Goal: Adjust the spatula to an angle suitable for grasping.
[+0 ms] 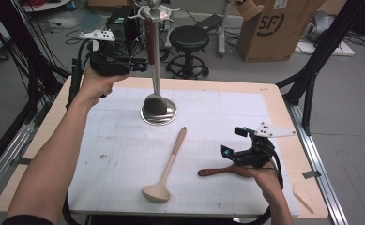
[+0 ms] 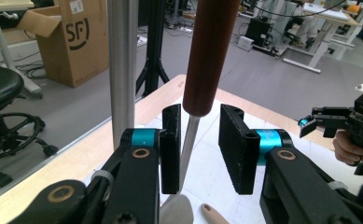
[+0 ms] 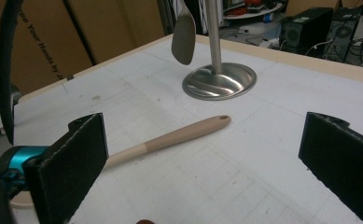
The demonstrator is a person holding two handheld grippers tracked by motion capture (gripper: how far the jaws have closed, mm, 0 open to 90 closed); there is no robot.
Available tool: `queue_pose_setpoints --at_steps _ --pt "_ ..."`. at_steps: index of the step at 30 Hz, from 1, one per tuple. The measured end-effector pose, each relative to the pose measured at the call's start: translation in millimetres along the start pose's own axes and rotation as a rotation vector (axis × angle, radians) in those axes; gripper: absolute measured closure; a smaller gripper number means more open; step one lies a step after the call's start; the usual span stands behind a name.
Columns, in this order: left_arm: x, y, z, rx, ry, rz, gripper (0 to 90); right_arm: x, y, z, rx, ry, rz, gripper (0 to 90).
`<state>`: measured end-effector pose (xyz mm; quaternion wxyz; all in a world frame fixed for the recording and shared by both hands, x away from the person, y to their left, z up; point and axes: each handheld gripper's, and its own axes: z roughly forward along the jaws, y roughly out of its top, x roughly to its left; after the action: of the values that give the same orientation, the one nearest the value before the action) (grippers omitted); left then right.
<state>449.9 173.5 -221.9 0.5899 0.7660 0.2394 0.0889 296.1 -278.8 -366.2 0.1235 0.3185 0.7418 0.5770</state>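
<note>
A metal utensil stand [image 1: 156, 70] rises from a round base [image 1: 159, 115] at the table's back. From its top hook hangs a utensil with a brown wooden handle [image 1: 149, 40] and a metal head [image 1: 154, 104]. My left gripper [image 1: 141, 65] is raised beside it and stands open. In the left gripper view the handle's lower end [image 2: 209, 56] and thin shaft [image 2: 188, 140] sit between the jaws of the left gripper [image 2: 198, 116], apart from both pads. My right gripper [image 1: 231, 140] stands wide open low over the table's right side, just above a dark brown wooden utensil [image 1: 217, 171].
A beige ladle [image 1: 167, 168] lies diagonally mid-table, its handle [image 3: 170, 138] ahead of the right gripper [image 3: 206, 123]. The stand's pole [image 2: 123, 65] is left of the left jaws. A black stool [image 1: 188, 47] and a cardboard box [image 1: 276, 28] stand beyond the table.
</note>
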Motion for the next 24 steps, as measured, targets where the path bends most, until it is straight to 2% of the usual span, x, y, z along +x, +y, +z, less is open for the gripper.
queue_pose_setpoints --at_steps 8,18,24 --pt "-7.6 3.8 -8.9 -0.006 0.000 0.020 76.8 -1.0 -3.8 -0.9 0.012 -0.005 0.010 0.1" --pt "-16.1 10.8 -14.2 0.002 -0.033 0.039 89.2 -6.9 -9.1 -4.9 0.026 -0.012 0.027 0.1" --pt "-21.9 21.6 -12.7 0.022 -0.041 0.054 89.7 -9.7 -14.0 -10.2 0.026 -0.020 0.040 0.1"
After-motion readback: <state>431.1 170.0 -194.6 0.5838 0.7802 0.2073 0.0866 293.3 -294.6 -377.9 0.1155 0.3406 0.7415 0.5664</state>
